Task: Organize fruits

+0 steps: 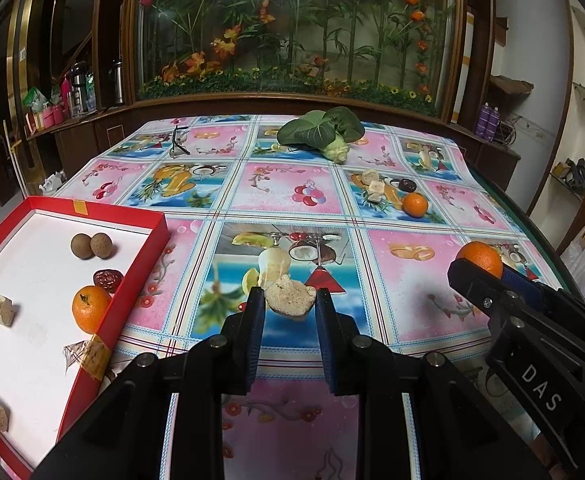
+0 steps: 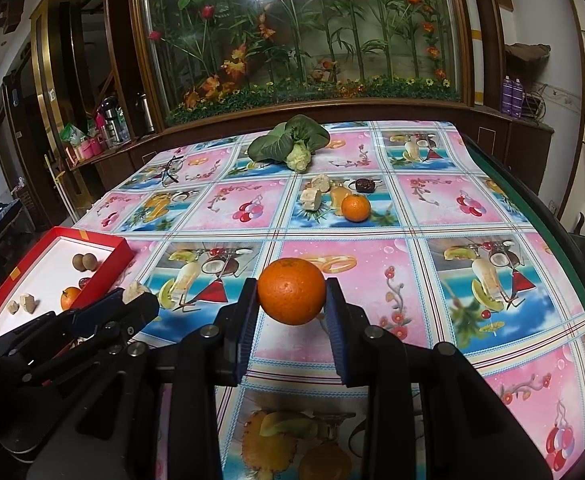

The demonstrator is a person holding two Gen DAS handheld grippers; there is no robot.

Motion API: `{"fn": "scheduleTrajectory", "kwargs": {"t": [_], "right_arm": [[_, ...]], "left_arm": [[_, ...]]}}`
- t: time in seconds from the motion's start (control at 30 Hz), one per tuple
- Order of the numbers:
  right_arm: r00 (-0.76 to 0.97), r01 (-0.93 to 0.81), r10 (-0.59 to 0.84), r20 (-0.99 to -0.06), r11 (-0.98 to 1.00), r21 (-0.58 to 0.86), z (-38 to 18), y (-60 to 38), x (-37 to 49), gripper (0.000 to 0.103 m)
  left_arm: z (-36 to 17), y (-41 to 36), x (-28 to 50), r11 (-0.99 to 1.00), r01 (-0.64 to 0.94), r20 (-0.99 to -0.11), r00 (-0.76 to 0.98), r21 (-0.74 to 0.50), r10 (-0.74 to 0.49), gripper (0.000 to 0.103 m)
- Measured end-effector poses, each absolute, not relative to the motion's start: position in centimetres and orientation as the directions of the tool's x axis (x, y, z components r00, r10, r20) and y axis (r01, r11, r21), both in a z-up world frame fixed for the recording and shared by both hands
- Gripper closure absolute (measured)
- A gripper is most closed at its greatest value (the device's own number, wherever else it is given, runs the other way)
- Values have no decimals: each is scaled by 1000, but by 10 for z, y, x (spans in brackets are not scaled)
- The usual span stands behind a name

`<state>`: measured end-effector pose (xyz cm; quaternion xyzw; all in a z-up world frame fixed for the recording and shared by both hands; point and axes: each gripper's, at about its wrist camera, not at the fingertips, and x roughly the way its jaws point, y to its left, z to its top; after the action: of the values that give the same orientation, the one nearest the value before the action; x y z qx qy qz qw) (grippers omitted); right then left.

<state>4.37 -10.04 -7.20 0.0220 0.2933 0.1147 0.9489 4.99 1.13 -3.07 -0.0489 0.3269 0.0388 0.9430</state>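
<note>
- Nearest to us, our left gripper (image 1: 289, 300) is clamped on a pale, crumbly chunk (image 1: 290, 299), held above the worktop (image 1: 412, 320) just right of the red tray (image 1: 132, 272).
- Our right gripper (image 2: 291, 298) is clamped on an orange (image 2: 291, 291), lifted off the worktop and well to the right of the red tray.
- Inside the red tray, near its right wall, we see a second orange (image 1: 89, 307), a dark red fruit (image 1: 107, 279) and two brown round fruits (image 1: 91, 245) side by side.
- Deeper in the tray, away from that wall, lie several pale chunks (image 1: 2, 310).
- Beyond the tray, far to its right on the worktop, a third orange (image 1: 415, 204) sits beside pale pieces (image 1: 374, 190) and a dark round fruit (image 1: 406, 185).
- Farther still from the tray, a leafy green vegetable (image 1: 320, 130) lies on the worktop, with a pair of glasses (image 1: 178, 142) to its left.
</note>
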Motion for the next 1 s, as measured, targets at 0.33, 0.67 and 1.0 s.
{"fn": "scheduleTrajectory", "kwargs": {"t": [0.33,0.67,1.0], "right_arm": [[808,-202,231,-542,973,113,-71,-100,44,68],[818,-192,225,-529,974,117,-68,-102,43,69],[824,-181,217,-523,976,120,-69,-107,43,69]], "left_arm": [[-30,15,49,989,-135,-612,788,-63,69,79],[-29,17,49,988,-140,-611,788,-61,74,79],[-27,22,48,984,-168,-610,787,-63,95,79]]}}
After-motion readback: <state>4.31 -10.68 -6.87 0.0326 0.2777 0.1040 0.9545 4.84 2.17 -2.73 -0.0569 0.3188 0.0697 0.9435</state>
